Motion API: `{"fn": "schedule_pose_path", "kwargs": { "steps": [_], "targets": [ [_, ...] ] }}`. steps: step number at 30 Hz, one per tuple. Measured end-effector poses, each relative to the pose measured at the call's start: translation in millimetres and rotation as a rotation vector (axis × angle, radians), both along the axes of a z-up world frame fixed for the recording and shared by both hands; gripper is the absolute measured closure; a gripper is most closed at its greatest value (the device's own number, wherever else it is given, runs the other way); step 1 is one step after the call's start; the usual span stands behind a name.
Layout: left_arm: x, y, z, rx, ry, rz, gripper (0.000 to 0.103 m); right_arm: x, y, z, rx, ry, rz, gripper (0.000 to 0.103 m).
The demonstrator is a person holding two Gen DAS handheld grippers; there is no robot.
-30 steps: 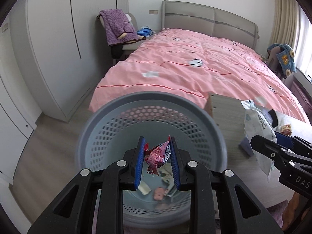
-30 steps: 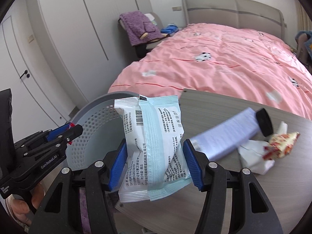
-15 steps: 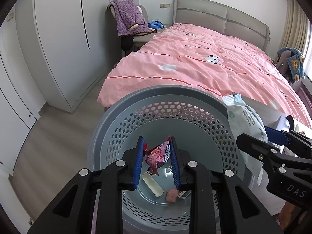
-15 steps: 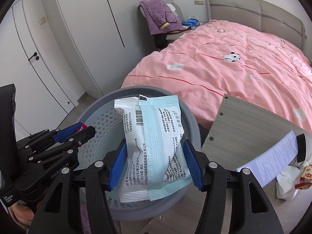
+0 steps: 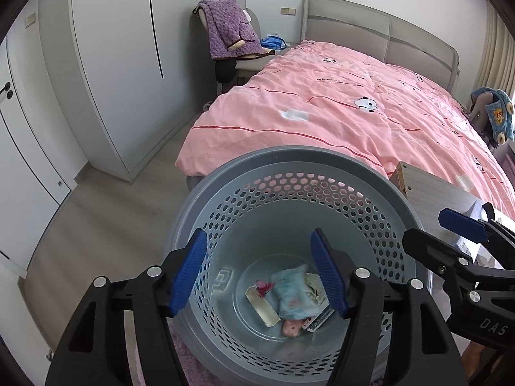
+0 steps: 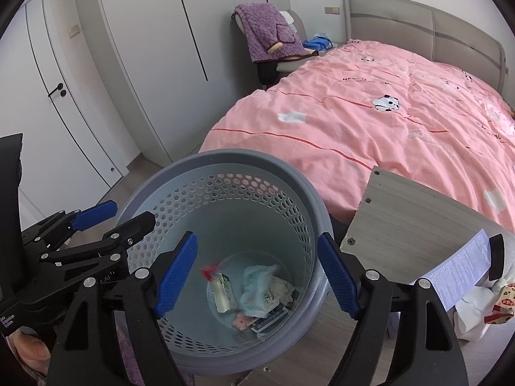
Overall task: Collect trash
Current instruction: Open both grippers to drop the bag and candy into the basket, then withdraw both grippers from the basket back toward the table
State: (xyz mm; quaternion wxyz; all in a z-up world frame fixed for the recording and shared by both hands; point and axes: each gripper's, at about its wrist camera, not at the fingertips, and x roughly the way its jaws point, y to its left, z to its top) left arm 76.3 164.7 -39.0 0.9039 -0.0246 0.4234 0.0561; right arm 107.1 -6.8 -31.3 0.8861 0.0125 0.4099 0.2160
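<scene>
A grey-blue perforated waste basket point(image 5: 289, 154) stands below both grippers. My left gripper point(image 5: 257, 267) hangs over its mouth, jaws opening, nothing between them. My right gripper point(image 6: 257, 267) is beside it over the same basket point(image 6: 225, 156), jaws also opening and empty. The pale blue packet point(image 6: 257, 286) lies on the basket floor among other scraps. The red wrapper point(image 6: 209, 271) is a blur just above the bottom; in the left wrist view the red wrapper point(image 5: 264, 286) sits next to the packet point(image 5: 291, 292). Each gripper shows in the other's view: right gripper point(image 5: 425, 226), left gripper point(image 6: 132, 214).
A wooden table point(image 6: 402, 218) adjoins the basket on the right, with a purple tube point(image 6: 463, 267), white tissue point(image 6: 473, 305) and a red-yellow wrapper point(image 6: 502, 302) on it. A bed with a pink cover point(image 5: 354, 112) lies behind. White wardrobes point(image 5: 112, 64) line the left.
Both grippers went from shut on trash to open. The red wrapper left the left gripper and the pale blue packet left the right one; both are now down in the basket.
</scene>
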Motion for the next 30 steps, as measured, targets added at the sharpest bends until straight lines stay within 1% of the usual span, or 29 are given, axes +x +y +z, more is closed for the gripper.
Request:
{"fn": "schedule_pose_path", "kwargs": {
  "steps": [2,3,9,23,30],
  "targets": [
    [-1.2,0.3,0.4,0.005,-0.002,0.007,0.032,-1.2,-1.0,-0.1,-0.001,0.0,-0.003,0.028],
    [-1.7,0.5,0.5,0.009,-0.004,0.011,0.031,-2.2,-1.5,0.0,-0.001,0.001,-0.004,0.028],
    [-3.4,0.4,1.8,0.015,-0.005,0.019,0.029,-4.4,-2.7,0.7,0.0,0.0,-0.011,0.028],
    [-12.7,-2.4,6.4,0.009,-0.004,0.036,0.028,-17.1,-14.5,2.5,0.001,-0.006,-0.036,0.028],
    [-18.5,-7.6,9.9,0.011,-0.009,0.036,0.027,-25.6,-21.5,4.7,-0.001,-0.009,-0.05,0.028]
  ]
}}
